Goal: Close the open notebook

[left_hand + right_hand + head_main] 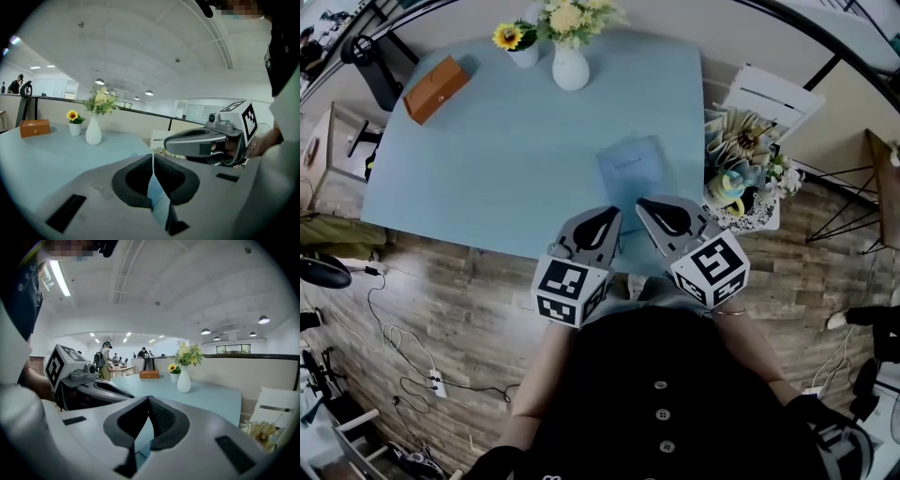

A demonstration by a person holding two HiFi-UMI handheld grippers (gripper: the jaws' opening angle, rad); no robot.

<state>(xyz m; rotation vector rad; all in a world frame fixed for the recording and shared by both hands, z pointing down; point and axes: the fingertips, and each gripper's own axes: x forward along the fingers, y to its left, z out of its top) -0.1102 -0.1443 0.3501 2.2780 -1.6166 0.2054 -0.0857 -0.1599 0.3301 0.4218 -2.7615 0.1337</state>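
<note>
On the near right part of the pale blue table (487,159) lies the notebook (633,169), flat, just beyond both tongs and a little right of the midline between them. From the head view it reads as a single blue slab with a cover showing and no spread pages, so it looks already closed or very nearly so. I cannot tell which edge is the spine.

Its long axis seems to run from near to far, with the far end leaning slightly left. The near edge sits close to the table's near edge, where the tips partly cover it. A faint printed line crosses the cover along the short direction, too small to read.

The left tongs (607,217) point up toward the near left corner of the notebook, and the right tongs (649,206) point toward its near right part. The right tongs look the nearer, with their tip just over the near edge. Both pairs are pressed together with nothing between the pads, as each gripper view shows (152,161) (149,401).

Any further move would go straight forward and down onto the cover, a short reach for either hand. The white vase (570,67) and brown box (436,89) stand well apart at the far side, out of the way.
</note>
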